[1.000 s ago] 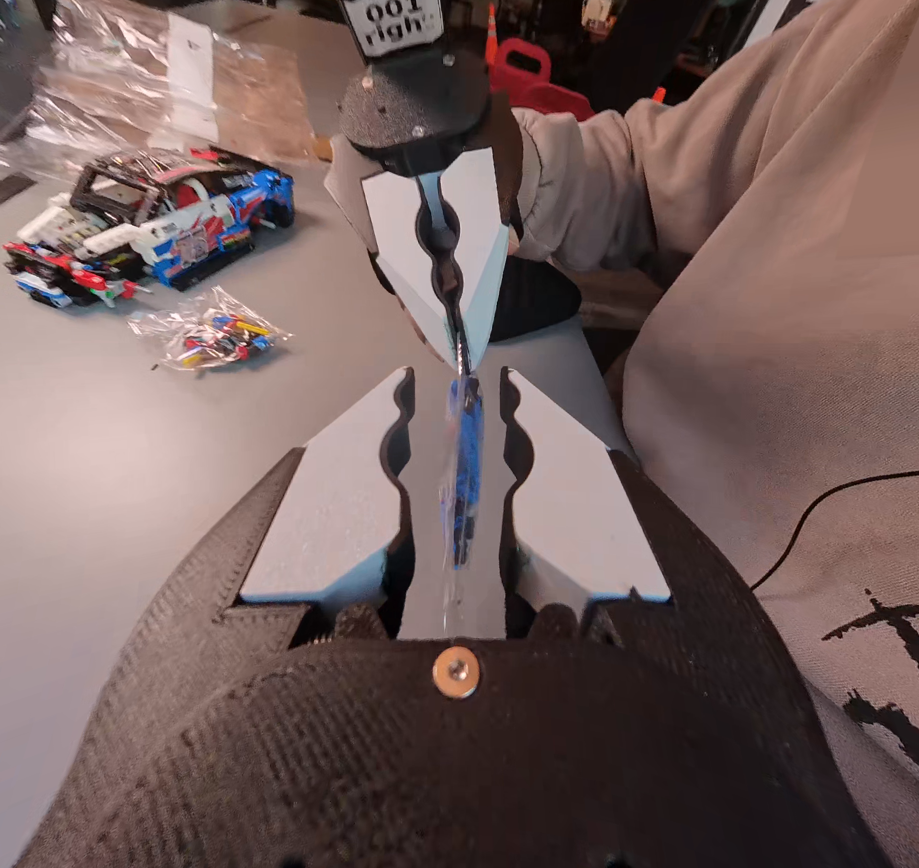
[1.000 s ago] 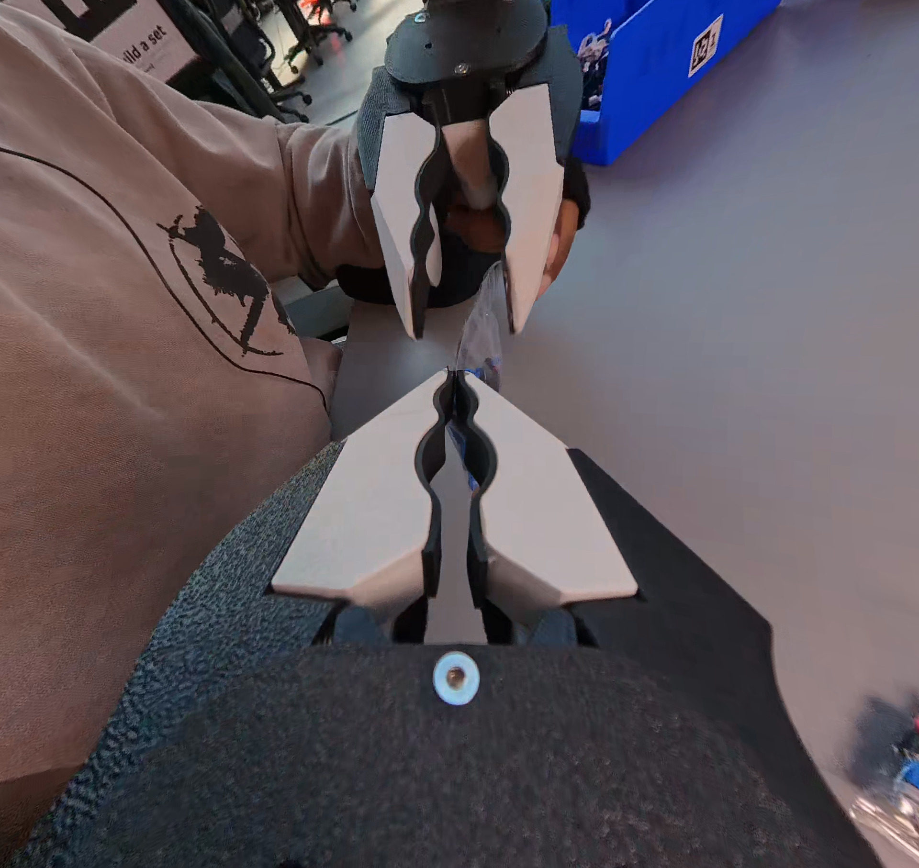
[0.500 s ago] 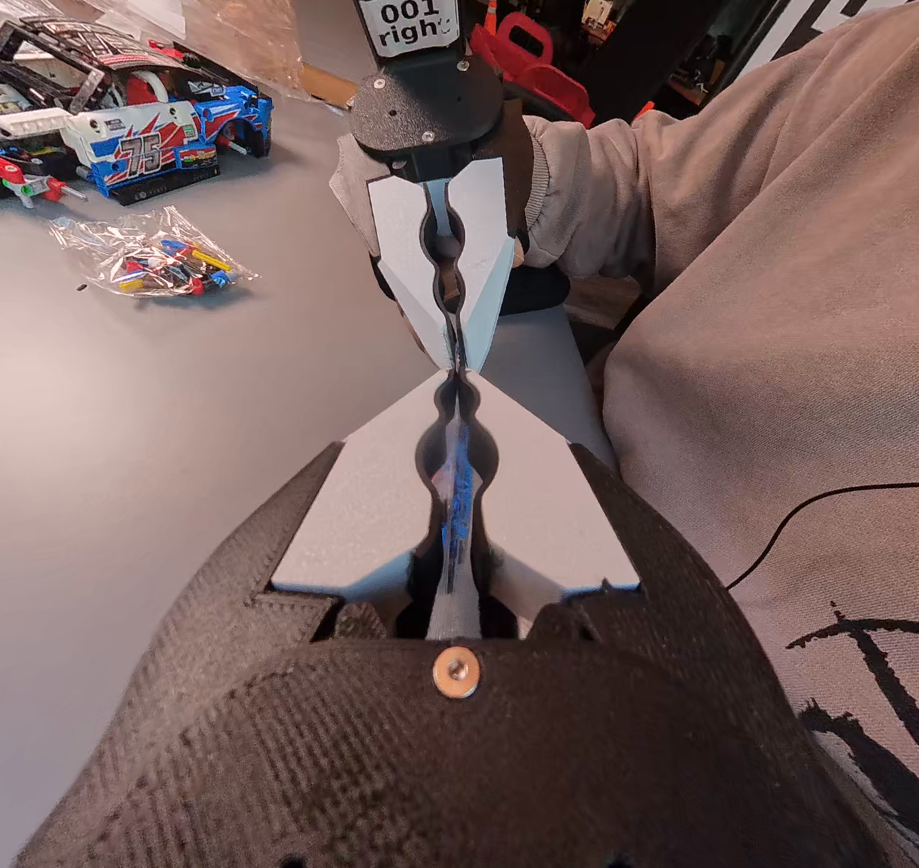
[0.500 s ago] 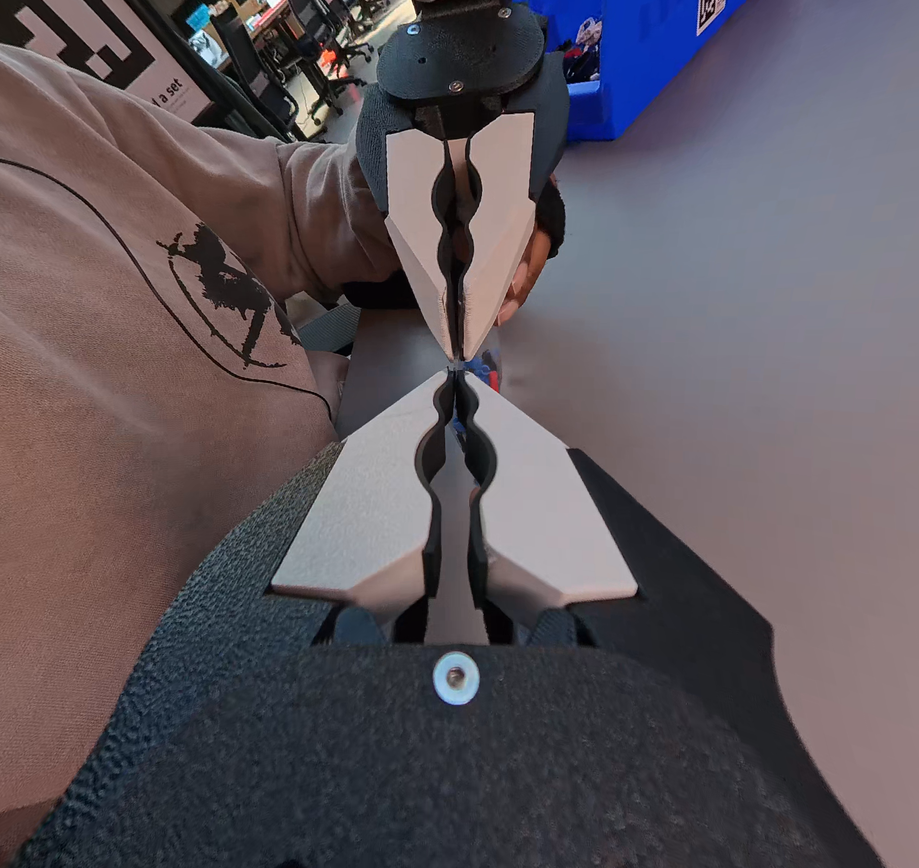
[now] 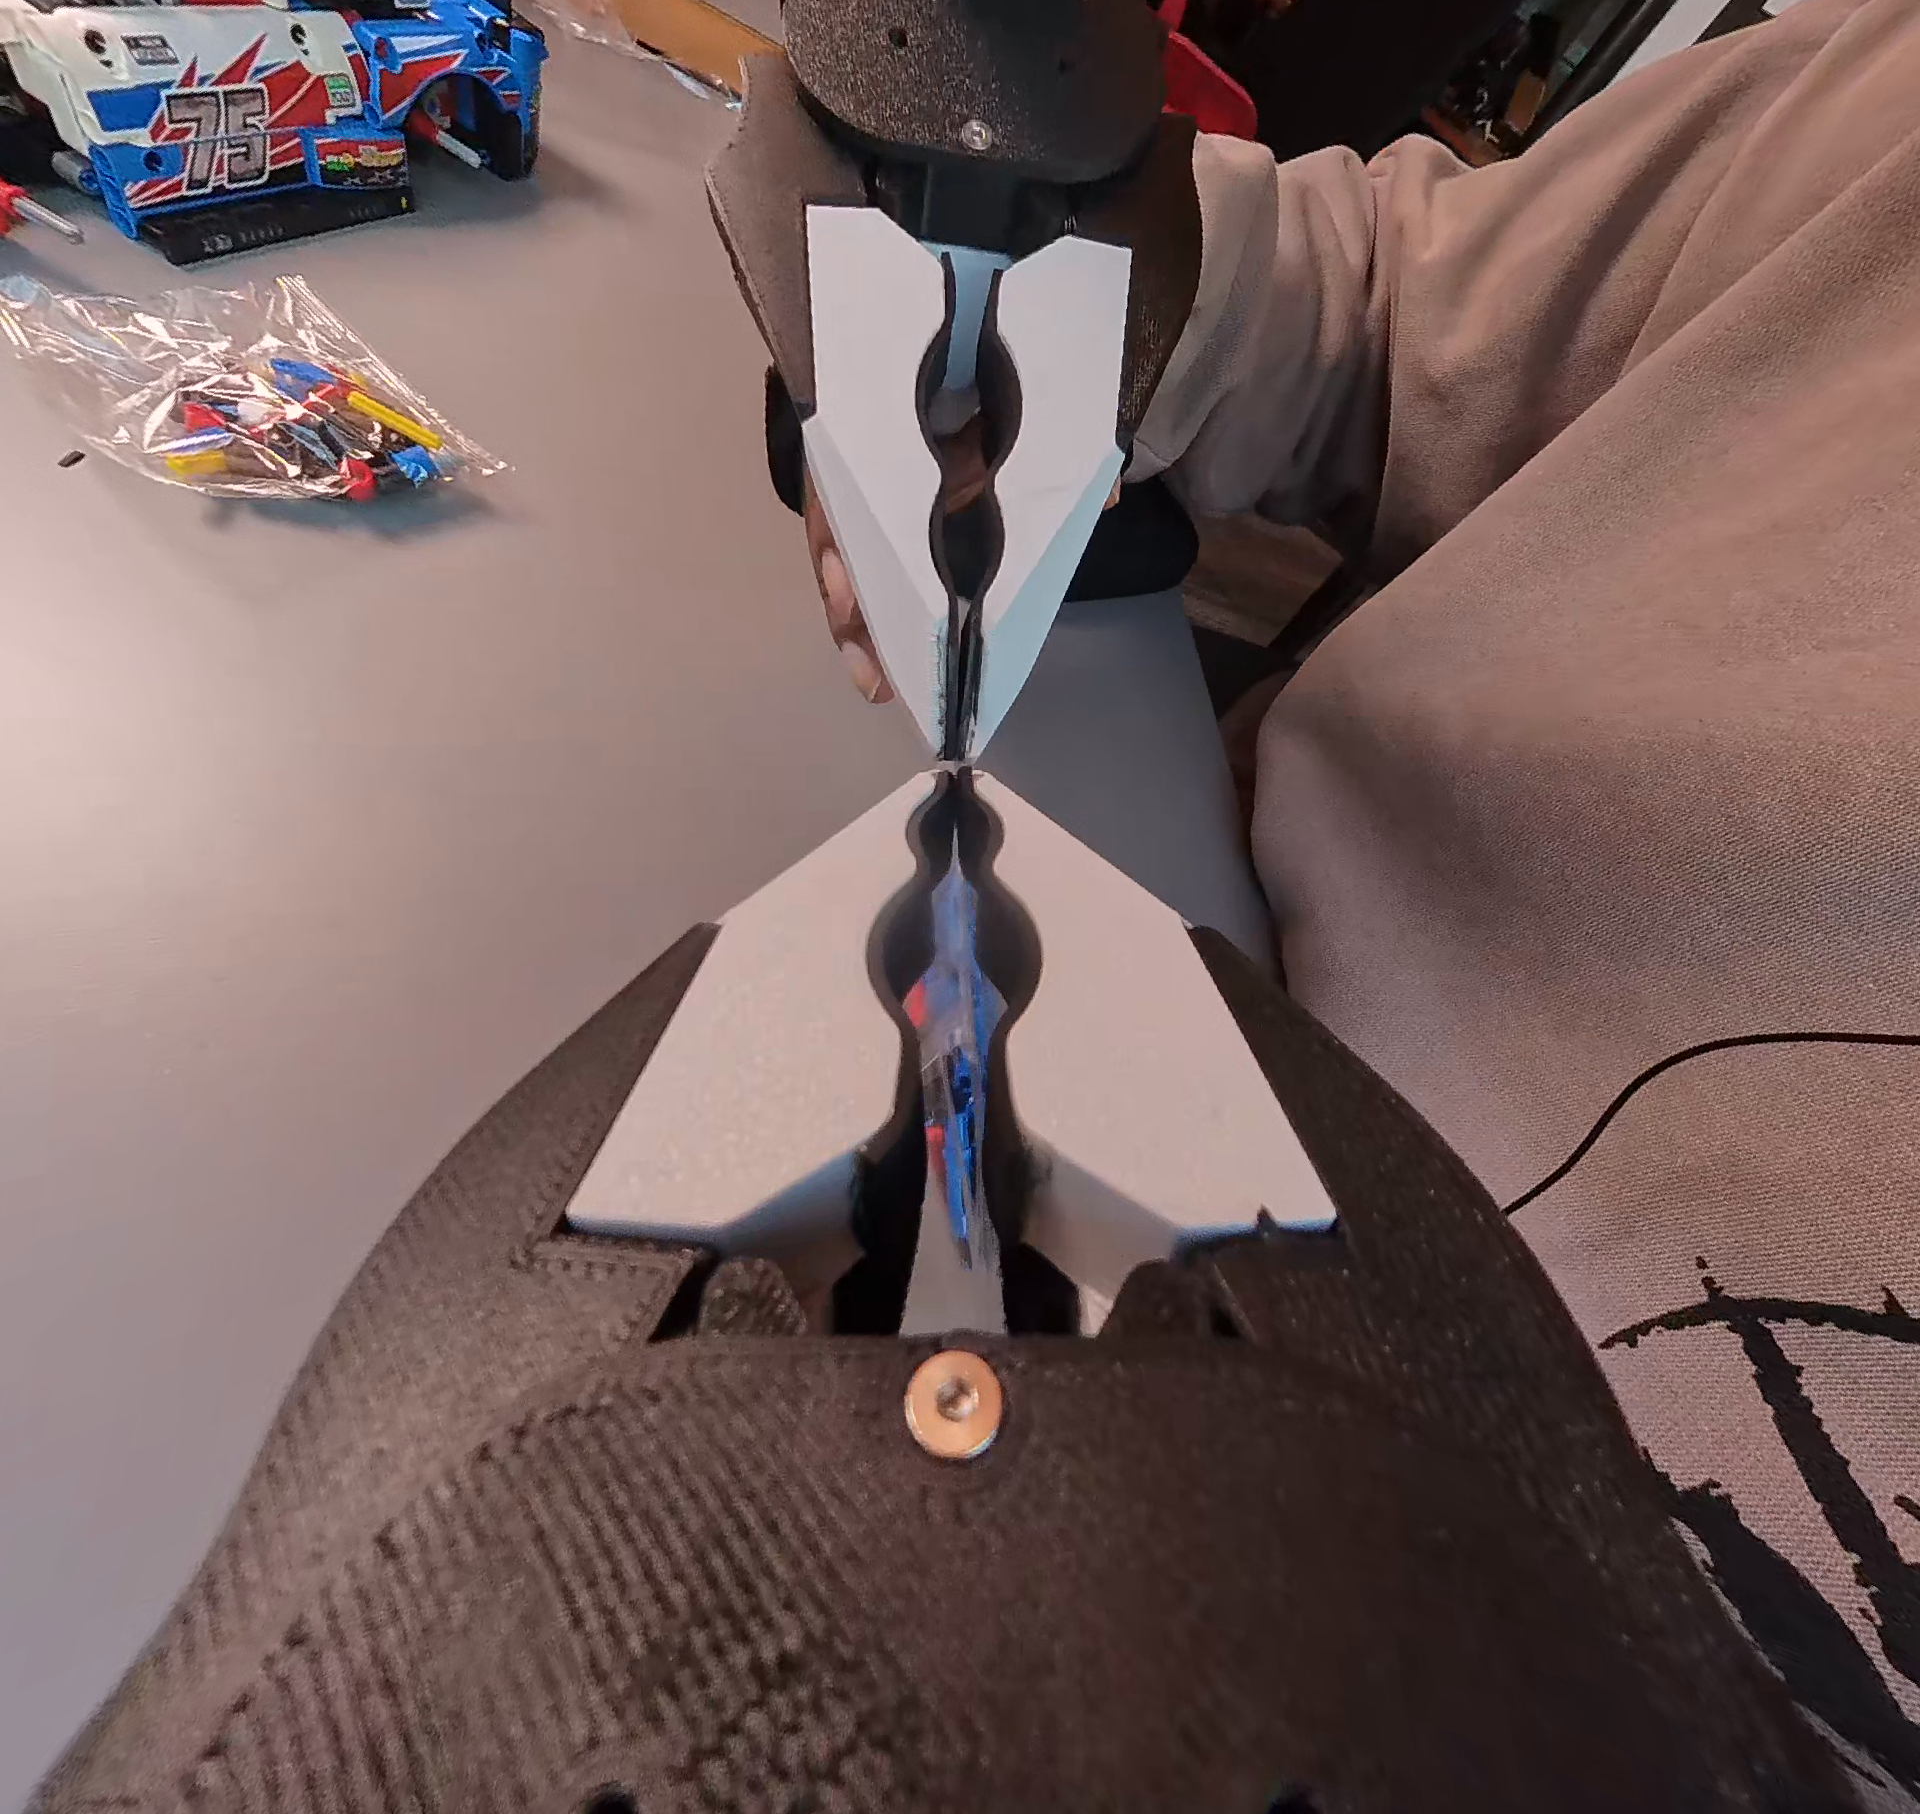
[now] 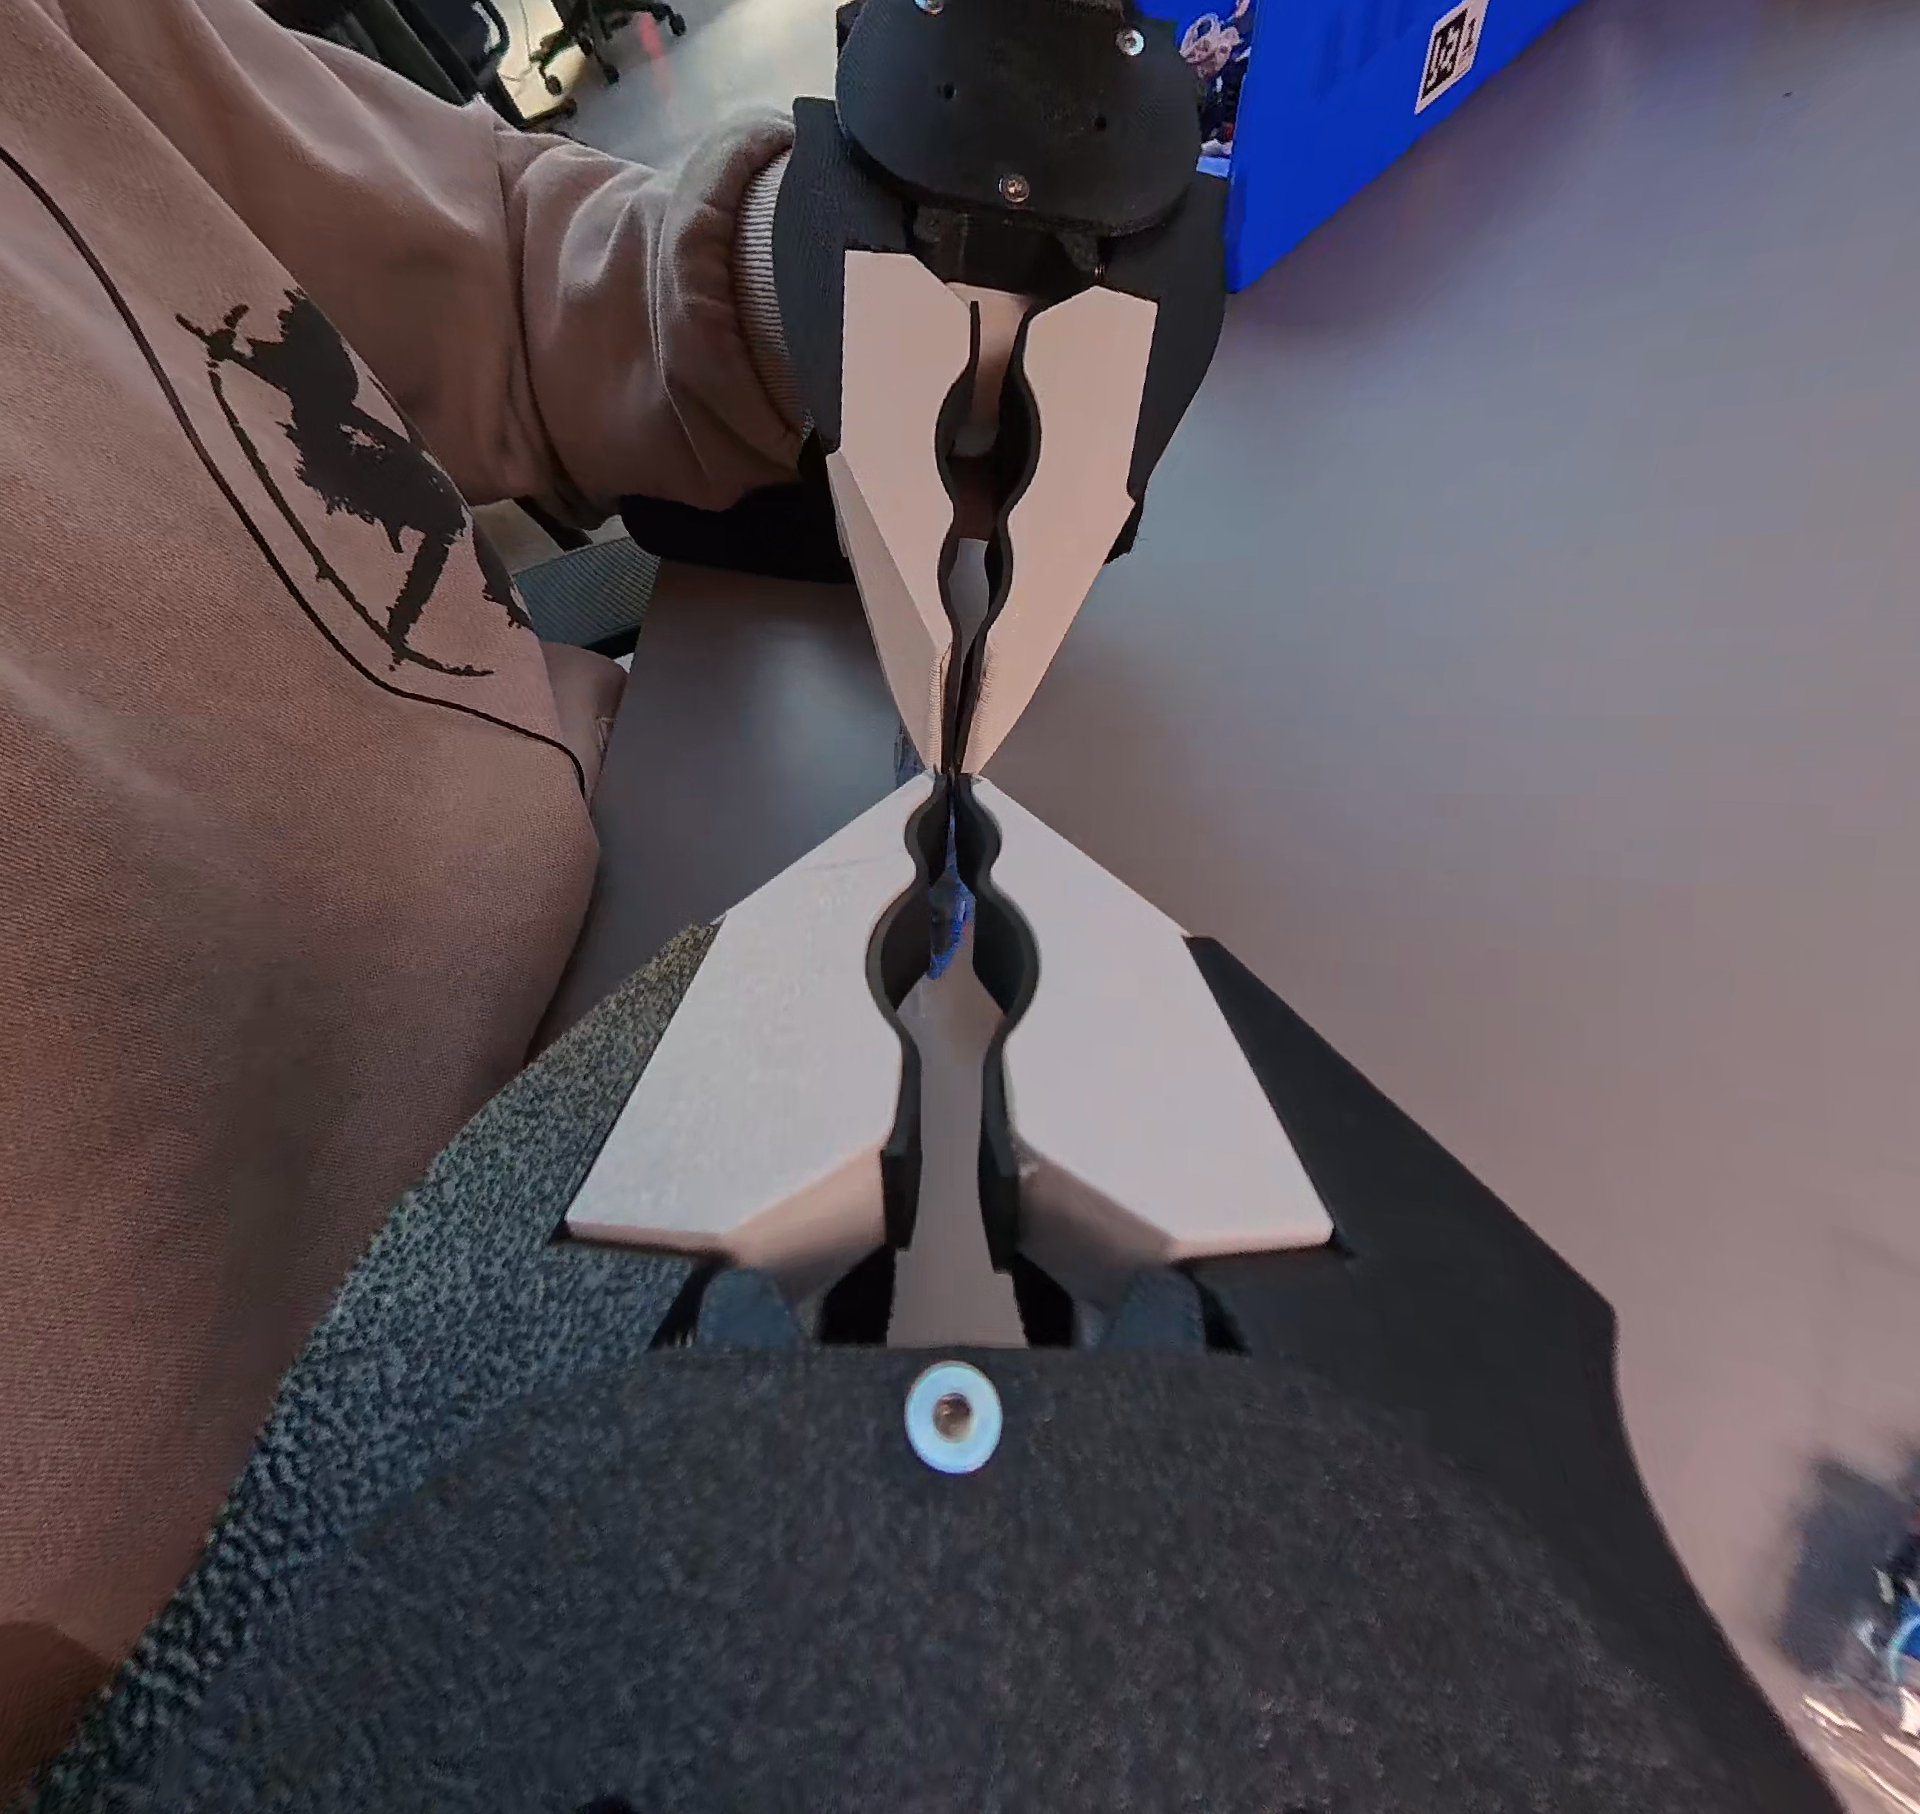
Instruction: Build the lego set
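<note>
Between my left claw point(image 5: 954, 775) and right claw point(image 6: 951, 777), both pinching it tip to tip, hangs a bag point(image 5: 954, 1068). Thin, slick, light film, I judge; grip the edge, not the loose bricks.

Two parts bags point(image 5: 249, 403) (one point(image 5: 956, 1047) clamped), one car point(image 5: 260, 102), one bin point(image 6: 1382, 71).

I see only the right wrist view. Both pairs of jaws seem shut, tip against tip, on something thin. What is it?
Observer: A small clear bag of blue and red pieces; it runs deep between the shut jaws of the left gripper.
Operator: Is any built model on the table?
Observer: Yes, a partly built car stands far from the jaws.
Operator: Other parts?
Observer: A second clear bag of mixed pieces lies before the car.
</note>
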The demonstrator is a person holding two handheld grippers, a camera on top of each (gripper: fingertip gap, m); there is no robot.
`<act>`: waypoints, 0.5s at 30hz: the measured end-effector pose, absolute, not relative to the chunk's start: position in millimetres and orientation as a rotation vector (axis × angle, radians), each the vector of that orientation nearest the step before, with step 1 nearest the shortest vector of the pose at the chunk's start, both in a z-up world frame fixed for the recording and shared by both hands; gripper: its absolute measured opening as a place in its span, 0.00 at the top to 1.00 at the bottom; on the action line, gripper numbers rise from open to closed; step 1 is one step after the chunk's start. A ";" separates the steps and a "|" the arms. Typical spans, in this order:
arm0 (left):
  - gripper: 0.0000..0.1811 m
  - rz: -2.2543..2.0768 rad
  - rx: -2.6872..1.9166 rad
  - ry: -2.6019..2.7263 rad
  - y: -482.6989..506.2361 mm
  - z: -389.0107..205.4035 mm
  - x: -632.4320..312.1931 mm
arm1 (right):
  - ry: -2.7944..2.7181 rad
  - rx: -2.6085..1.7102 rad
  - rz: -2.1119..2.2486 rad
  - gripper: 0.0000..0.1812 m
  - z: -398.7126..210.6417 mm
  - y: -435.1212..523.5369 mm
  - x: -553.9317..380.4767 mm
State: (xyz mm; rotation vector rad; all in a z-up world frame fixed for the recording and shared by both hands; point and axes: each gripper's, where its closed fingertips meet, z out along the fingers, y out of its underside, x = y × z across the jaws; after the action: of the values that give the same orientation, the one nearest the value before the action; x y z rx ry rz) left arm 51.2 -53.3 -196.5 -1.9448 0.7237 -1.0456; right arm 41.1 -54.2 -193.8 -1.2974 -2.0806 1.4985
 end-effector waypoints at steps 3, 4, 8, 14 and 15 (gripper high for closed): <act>1.00 -0.995 -1.938 0.747 -53.0 -197.9 50.8 | -2.078 -1.351 1.528 1.00 -195.3 -54.2 40.8; 1.00 -0.966 -1.930 0.752 -52.0 -197.7 50.2 | -2.061 -1.385 1.552 1.00 -195.1 -53.5 40.3; 1.00 -0.916 -1.910 0.768 -53.4 -195.7 52.1 | -2.020 -1.477 1.638 1.00 -193.3 -54.9 42.1; 1.00 -0.833 -1.858 0.804 -55.0 -190.8 56.8 | -1.930 -1.645 1.791 1.00 -190.5 -55.6 45.0; 1.00 -0.761 -1.839 0.851 -55.6 -190.3 57.3 | -1.893 -1.694 1.855 1.00 -190.1 -56.6 45.5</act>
State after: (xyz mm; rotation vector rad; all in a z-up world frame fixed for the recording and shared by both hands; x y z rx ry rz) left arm 57.3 -55.6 -190.3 -1.8393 0.8513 -0.7606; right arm 45.5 -56.6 -190.1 -1.6940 -1.8932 1.8554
